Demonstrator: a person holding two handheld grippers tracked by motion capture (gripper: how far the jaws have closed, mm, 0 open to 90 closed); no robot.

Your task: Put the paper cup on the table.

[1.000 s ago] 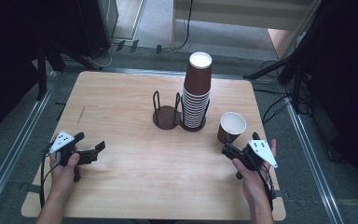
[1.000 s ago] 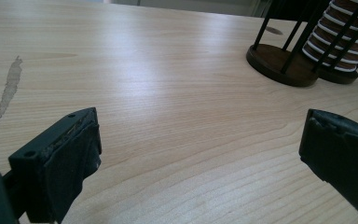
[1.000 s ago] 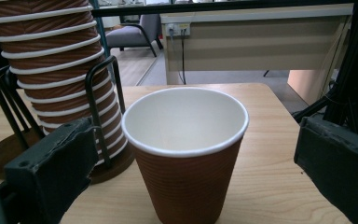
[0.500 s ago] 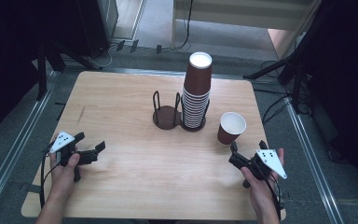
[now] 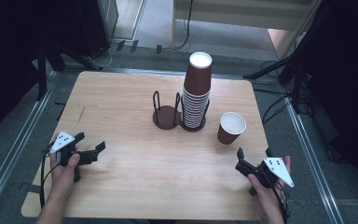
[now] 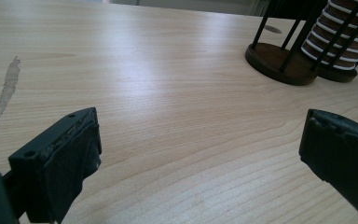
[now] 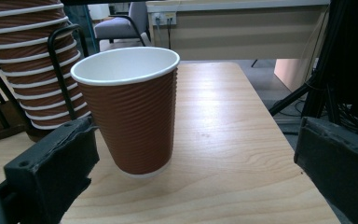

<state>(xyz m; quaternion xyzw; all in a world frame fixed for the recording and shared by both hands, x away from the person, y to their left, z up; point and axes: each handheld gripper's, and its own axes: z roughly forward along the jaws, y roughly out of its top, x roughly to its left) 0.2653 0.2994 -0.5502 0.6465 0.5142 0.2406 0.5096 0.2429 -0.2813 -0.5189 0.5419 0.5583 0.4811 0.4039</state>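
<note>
The table [image 6: 168, 93] is pale wood with fine grain and a soft sheen. The single cup [image 7: 130, 112] looks like ribbed brown paper, smooth white inside. The holder [image 5: 167, 115] has thin dark rods, probably metal, on a matt brown base.

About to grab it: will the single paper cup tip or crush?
The single cup looks empty and light, narrow at its base, so a nudge would likely tip it. Its ribbed wall probably grips well, but thin paper may crush under hard squeezing.

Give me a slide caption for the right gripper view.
Open right gripper faces an upright brown paper cup on the wooden table, cup stack behind.
</note>
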